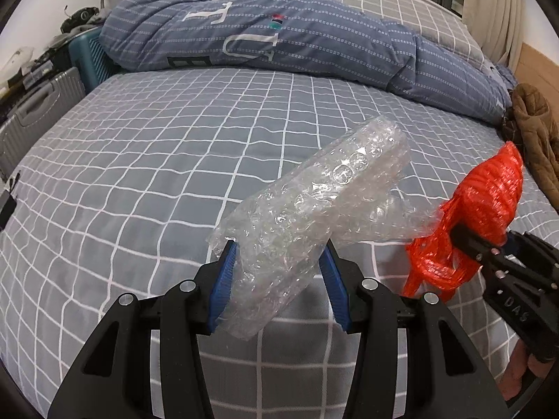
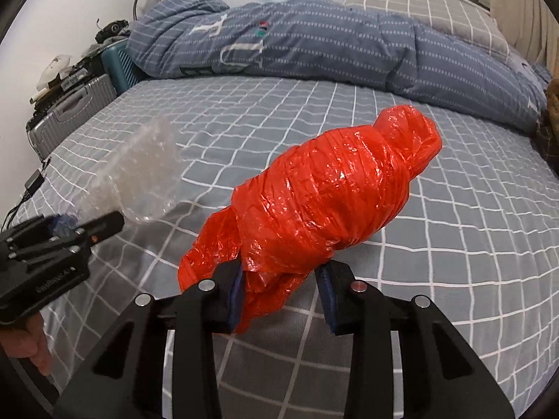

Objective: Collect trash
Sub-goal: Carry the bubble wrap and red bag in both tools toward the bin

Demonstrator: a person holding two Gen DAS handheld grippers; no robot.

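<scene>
A crumpled sheet of clear bubble wrap (image 1: pixel 314 206) sticks up above the grey checked bed sheet (image 1: pixel 139 160), with my left gripper (image 1: pixel 279 255) shut on its lower end between blue pads. A twisted red plastic bag (image 2: pixel 328 195) is lifted off the bed, and my right gripper (image 2: pixel 283 276) is shut on its lower part. The left wrist view shows the red bag (image 1: pixel 482 209) and the right gripper (image 1: pixel 464 241) at the right edge. In the right wrist view the bubble wrap (image 2: pixel 139 174) and the left gripper (image 2: pixel 87 227) appear at the left, blurred.
A rolled blue-grey quilt (image 1: pixel 279 35) lies across the far side of the bed, a grey checked pillow (image 1: pixel 412 10) behind it. A brown garment (image 1: pixel 538 132) lies at the right. Grey suitcase (image 1: pixel 35 115) and teal case (image 1: pixel 92 59) stand by the bed at left.
</scene>
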